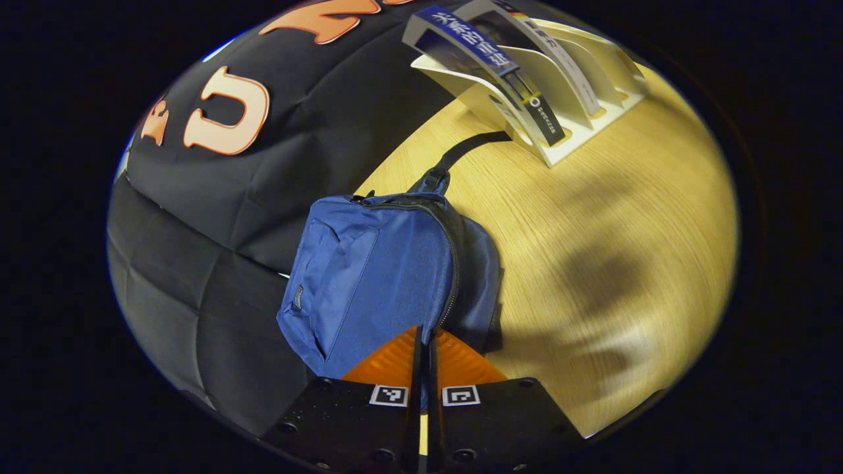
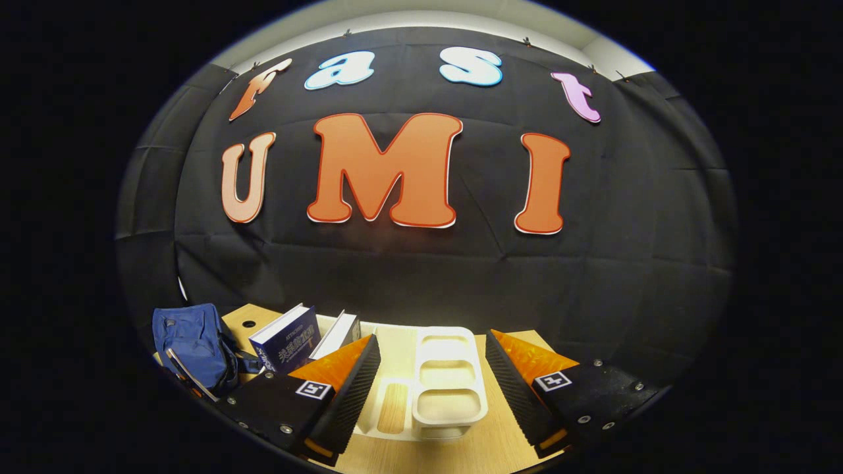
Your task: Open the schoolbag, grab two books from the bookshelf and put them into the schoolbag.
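Left gripper view: schoolbag (image 1: 369, 276) just ahead of closed jaws; right jaws apart.

- You are working in a staged recording booth, not a lived-in room: black cloth wall (image 2: 421, 276) hangs in pinned panels behind the work surface.
- Your surface is a light wood-grain table (image 1: 593, 217), bare apart from props.
- Props suggest a study desk: a white bookshelf (image 1: 566, 99) holding books (image 1: 487, 59), and a blue schoolbag (image 1: 375, 270).

Dim booth, soft shadows, fisheye-warped edges.
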{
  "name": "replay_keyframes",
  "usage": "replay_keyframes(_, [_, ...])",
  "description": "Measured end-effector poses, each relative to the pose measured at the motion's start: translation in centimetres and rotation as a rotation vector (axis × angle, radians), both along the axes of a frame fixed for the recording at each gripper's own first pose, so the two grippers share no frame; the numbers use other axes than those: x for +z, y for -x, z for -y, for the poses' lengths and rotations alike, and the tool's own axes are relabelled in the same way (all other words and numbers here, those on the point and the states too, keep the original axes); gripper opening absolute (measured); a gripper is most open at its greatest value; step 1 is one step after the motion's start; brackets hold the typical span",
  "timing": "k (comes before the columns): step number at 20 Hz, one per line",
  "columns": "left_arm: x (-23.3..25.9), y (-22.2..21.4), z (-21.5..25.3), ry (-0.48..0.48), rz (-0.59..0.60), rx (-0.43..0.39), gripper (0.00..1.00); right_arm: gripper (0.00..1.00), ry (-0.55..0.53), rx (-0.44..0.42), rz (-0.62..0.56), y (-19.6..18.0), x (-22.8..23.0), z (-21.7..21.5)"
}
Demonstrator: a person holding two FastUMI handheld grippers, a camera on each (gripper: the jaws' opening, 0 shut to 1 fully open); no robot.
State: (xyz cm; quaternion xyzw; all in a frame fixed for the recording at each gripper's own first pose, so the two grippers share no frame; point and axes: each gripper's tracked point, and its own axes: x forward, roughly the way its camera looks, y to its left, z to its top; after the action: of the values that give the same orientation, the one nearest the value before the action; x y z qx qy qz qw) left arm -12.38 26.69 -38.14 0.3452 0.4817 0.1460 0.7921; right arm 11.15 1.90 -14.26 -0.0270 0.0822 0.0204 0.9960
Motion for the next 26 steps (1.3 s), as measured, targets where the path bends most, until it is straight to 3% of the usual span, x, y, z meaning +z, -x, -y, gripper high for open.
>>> replay_keyframes(9, [10.4,-3.5,-0.6,0.171,0.144,-0.022,0.01,0.96,0.003,0.226,-0.18,-0.8,-1.5,-11.8])
replay_keyframes(13, [15.0,-5.0,-2.6,0.222,0.186,-0.037,0.01,0.96,0.031,0.281,-0.269,-2.2,-1.7,-16.9])
replay_keyframes(18, [19.0,-5.8,-5.3,0.357,0.237,-0.008,0.01,0.96,0.104,0.302,-0.364,-4.4,-2.5,-20.8])
replay_keyframes(26, [22.9,-8.3,-9.7,0.496,0.239,-0.014,0.01,0.97,0.198,0.208,-0.581,-8.6,-5.8,-22.8])
